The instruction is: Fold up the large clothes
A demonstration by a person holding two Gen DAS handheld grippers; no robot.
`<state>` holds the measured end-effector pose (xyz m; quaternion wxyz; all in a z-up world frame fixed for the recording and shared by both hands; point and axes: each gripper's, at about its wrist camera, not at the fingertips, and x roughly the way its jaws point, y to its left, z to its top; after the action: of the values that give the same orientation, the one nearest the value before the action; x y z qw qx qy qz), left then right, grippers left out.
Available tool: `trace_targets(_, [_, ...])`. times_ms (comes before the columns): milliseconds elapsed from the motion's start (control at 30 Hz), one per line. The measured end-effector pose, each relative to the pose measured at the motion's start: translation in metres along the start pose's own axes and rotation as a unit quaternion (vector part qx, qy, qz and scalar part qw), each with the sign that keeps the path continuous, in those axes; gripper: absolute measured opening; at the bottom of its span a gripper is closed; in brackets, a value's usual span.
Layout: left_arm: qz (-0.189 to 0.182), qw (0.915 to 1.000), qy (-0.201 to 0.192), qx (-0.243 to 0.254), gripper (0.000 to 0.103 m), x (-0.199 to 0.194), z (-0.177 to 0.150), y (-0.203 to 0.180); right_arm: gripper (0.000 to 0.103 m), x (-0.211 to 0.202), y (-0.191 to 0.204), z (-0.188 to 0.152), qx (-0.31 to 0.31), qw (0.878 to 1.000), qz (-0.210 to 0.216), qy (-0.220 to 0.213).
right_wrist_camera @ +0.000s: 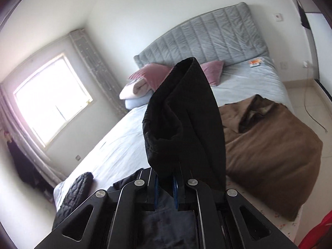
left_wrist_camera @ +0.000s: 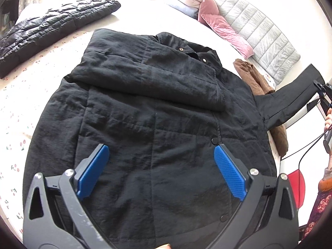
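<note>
A large black padded coat [left_wrist_camera: 149, 108] lies spread on the bed, with its left sleeve folded across the chest. My left gripper [left_wrist_camera: 160, 148] hovers open over the coat's lower front; nothing is between its blue pads [left_wrist_camera: 228, 172]. The coat's right sleeve [left_wrist_camera: 290, 95] is pulled out and up to the right. In the right wrist view that sleeve's cuff [right_wrist_camera: 182, 114] stands up out of my right gripper [right_wrist_camera: 166, 184], whose jaws are shut on the fabric. The right gripper's body shows at the far right edge of the left wrist view.
A black quilted jacket [left_wrist_camera: 51, 27] lies at the bed's far left. A brown garment [right_wrist_camera: 269, 145] sits right of the coat. Pink pillows [left_wrist_camera: 224, 31] rest against the grey headboard [left_wrist_camera: 259, 33]. The cherry-print sheet [left_wrist_camera: 20, 103] covers the bed. A person's hand [left_wrist_camera: 328, 122] is at the right edge.
</note>
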<state>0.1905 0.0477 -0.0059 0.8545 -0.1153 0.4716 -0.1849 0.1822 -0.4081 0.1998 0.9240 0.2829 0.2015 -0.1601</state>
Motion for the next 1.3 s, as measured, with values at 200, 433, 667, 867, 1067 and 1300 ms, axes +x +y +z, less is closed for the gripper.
trace_targets(200, [-0.001, 1.0000, 0.002, -0.002, 0.101, -0.001, 0.002, 0.007, 0.010, 0.048, 0.111, -0.062, -0.078, 0.992, 0.065, 0.074])
trace_targets(433, [0.000, 0.9998, 0.014, 0.014, 0.101, 0.004, 0.000, 0.004, 0.039, 0.137, 0.155, -0.173, -0.070, 0.956, 0.144, 0.246])
trace_targets(667, [0.002, 0.9997, 0.005, 0.022, 0.101, 0.000, 0.000, 0.002, 0.051, 0.125, 0.115, -0.186, -0.043, 0.950, 0.172, 0.257])
trace_targets(867, [-0.016, 0.9981, -0.011, 0.059, 0.097, -0.018, 0.005, -0.018, 0.057, 0.072, 0.038, -0.168, -0.043, 0.972, 0.096, 0.209])
trace_targets(1067, [-0.037, 0.9967, 0.018, 0.071, 0.087, 0.017, 0.044, -0.053, 0.060, 0.043, -0.018, -0.191, -0.066, 0.977, 0.042, 0.200])
trace_targets(1300, [-0.018, 0.9972, 0.058, 0.045, 0.073, 0.108, 0.086, -0.071, 0.060, 0.044, -0.081, -0.198, 0.023, 0.978, 0.065, 0.196])
